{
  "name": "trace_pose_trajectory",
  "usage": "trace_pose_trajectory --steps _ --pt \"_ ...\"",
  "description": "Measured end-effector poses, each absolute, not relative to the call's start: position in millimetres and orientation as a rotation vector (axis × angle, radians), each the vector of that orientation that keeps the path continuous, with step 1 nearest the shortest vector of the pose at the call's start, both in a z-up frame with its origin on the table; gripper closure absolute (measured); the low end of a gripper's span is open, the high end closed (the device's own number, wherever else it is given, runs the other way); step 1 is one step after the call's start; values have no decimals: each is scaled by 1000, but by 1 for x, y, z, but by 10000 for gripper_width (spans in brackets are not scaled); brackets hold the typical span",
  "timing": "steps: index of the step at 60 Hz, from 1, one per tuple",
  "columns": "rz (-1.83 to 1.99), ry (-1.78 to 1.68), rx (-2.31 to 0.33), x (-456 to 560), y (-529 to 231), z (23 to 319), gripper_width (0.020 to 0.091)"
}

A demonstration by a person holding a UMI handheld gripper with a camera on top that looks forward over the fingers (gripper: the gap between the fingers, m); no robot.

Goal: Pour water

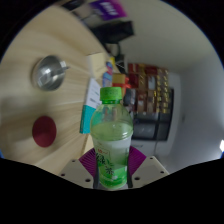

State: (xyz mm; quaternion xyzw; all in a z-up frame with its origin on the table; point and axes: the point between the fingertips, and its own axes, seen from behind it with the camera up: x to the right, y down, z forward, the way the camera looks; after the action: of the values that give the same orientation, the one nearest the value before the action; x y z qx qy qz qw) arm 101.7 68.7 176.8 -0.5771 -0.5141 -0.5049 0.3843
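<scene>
Purple finger pads sit nearest the camera, one at each side of the bottle's lower body. Both pads press against the bottle, so the gripper is closed on it and holds it between the fingers.

Bottle: clear plastic with a green cap and a green label around its lower half. It rises from between the fingers toward the far side of the scene, roughly centred between them. The cap is on. The liquid level inside cannot be determined.

Table: a light wood surface lies to the left of and beyond the bottle, appearing strongly tilted in this view. Two items rest on it, well apart from the bottle:
- a metal cup, seen from above, toward the far left;
- a dark red round disc, nearer than the cup.

Shelves holding colourful packaged goods stand to the right, beyond the bottle.
</scene>
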Motion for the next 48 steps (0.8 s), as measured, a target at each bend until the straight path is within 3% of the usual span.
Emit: trace_pose_trajectory --steps 14,30,31,37,42,45,48 --pt "-1607 -1798 -989 64 61 164 722" --pt "-1609 -1868 -882 58 21 162 724" --pt "-1597 -1847 -892 54 17 154 723" --pt "-1386 -1654 -1013 55 2 180 724" --pt "-1005 -1328 -1267 41 -3 178 722" --pt "-770 -1086 -1409 57 -29 195 723" --pt "-589 -818 -1504 65 -33 188 723"
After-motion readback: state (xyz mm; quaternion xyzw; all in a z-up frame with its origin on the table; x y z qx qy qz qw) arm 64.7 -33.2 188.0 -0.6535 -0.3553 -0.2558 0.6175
